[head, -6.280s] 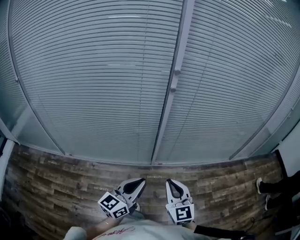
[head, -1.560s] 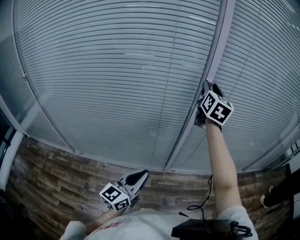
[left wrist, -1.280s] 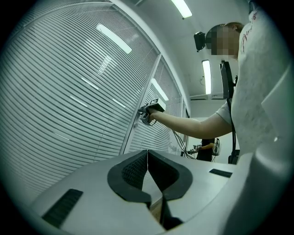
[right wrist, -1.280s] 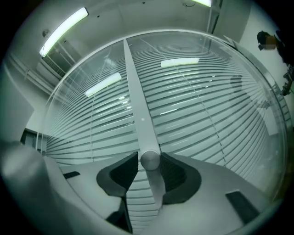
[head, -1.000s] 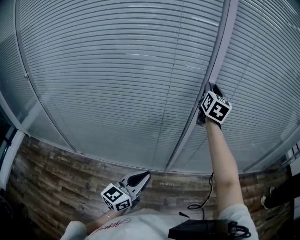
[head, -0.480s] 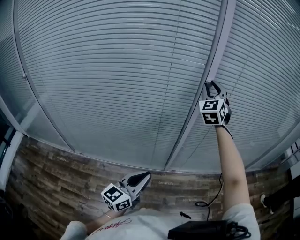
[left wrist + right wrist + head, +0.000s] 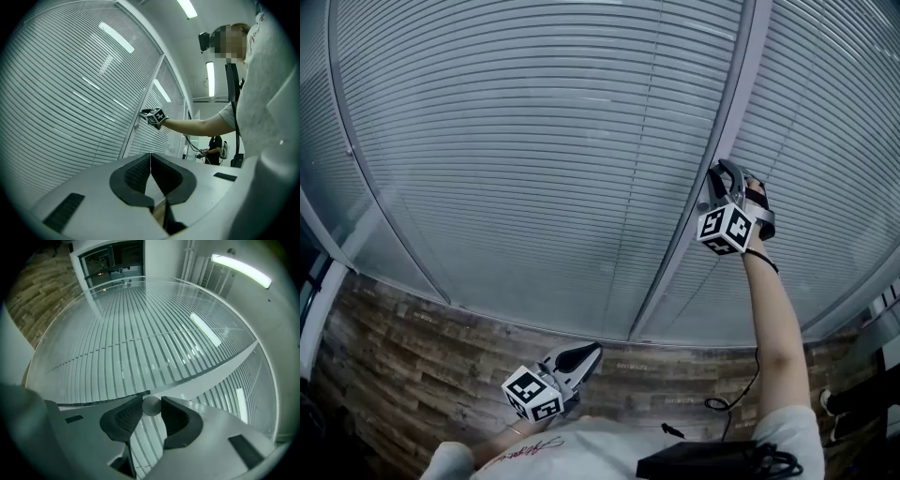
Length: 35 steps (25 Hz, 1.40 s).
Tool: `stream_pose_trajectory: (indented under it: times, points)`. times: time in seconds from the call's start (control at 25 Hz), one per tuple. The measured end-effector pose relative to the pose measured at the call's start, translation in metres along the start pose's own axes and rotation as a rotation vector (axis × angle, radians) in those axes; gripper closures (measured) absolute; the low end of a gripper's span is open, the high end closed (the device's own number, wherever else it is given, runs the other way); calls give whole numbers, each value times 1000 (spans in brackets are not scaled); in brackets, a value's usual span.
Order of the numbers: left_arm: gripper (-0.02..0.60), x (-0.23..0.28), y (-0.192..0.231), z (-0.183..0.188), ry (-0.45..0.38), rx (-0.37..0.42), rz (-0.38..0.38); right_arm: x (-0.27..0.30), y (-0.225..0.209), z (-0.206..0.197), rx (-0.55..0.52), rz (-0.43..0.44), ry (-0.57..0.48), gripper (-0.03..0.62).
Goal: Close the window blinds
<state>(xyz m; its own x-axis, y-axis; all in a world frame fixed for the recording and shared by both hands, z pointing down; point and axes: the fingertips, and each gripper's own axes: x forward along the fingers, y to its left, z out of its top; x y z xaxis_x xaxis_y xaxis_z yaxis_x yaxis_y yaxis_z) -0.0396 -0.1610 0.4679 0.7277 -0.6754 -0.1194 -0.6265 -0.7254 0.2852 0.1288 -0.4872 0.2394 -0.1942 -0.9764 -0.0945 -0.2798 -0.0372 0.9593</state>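
Observation:
The slatted blinds (image 7: 534, 141) sit behind glass on both sides of a grey mullion (image 7: 675, 272). A small round knob (image 7: 151, 406) stands out from that mullion. My right gripper (image 7: 722, 173) is raised to it and shut on the knob, which is pinched between the two pads (image 7: 129, 416). In the left gripper view the right gripper (image 7: 149, 113) shows against the mullion, arm stretched out. My left gripper (image 7: 581, 356) hangs low near my waist, shut with nothing in it; its pads (image 7: 136, 173) meet at the tips.
A wood-plank floor (image 7: 412, 375) runs along the foot of the glass wall. A black cable (image 7: 741, 398) hangs from my right arm to a black pack (image 7: 712, 461) at my waist. Another person (image 7: 214, 149) stands far along the wall.
The right gripper has twisted on the knob: its marker cube has rolled over and the right gripper view has turned about a quarter turn. The left gripper has stayed put.

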Motion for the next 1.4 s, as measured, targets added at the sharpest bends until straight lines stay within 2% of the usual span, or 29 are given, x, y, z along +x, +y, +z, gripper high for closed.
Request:
stream_pose_trajectory:
  times: [0.48, 0.56, 0.72, 0.8, 0.96, 1.04, 1.12, 1.2, 1.4]
  points:
    - [563, -1, 1, -1, 1, -10, -1, -1, 1, -6, 25, -39, 38, 462]
    - [563, -2, 2, 1, 5, -16, 7, -5, 2, -4, 88, -42, 19, 461]
    - [563, 0, -1, 1, 9, -20, -3, -18, -5, 2, 344, -55, -27, 461]
    - [563, 1, -4, -1, 7, -15, -20, -23, -9, 3, 532, -44, -43, 460]
    - [563, 5, -6, -3, 14, -25, -35, -18, -7, -8, 1135, 44, -33, 445]
    - [563, 5, -6, -3, 13, -27, -34, -14, -11, -12, 1369, 60, -22, 437]
    - [563, 5, -7, -2, 14, -30, -28, -10, -17, -17, 1475, 39, -17, 437]
    - [563, 5, -6, -1, 14, -28, -24, -5, -20, -22, 1521, 21, 1, 437]
    - [563, 1, -3, -1, 3, -32, -17, 5, -15, -27, 1541, 7, 20, 437]
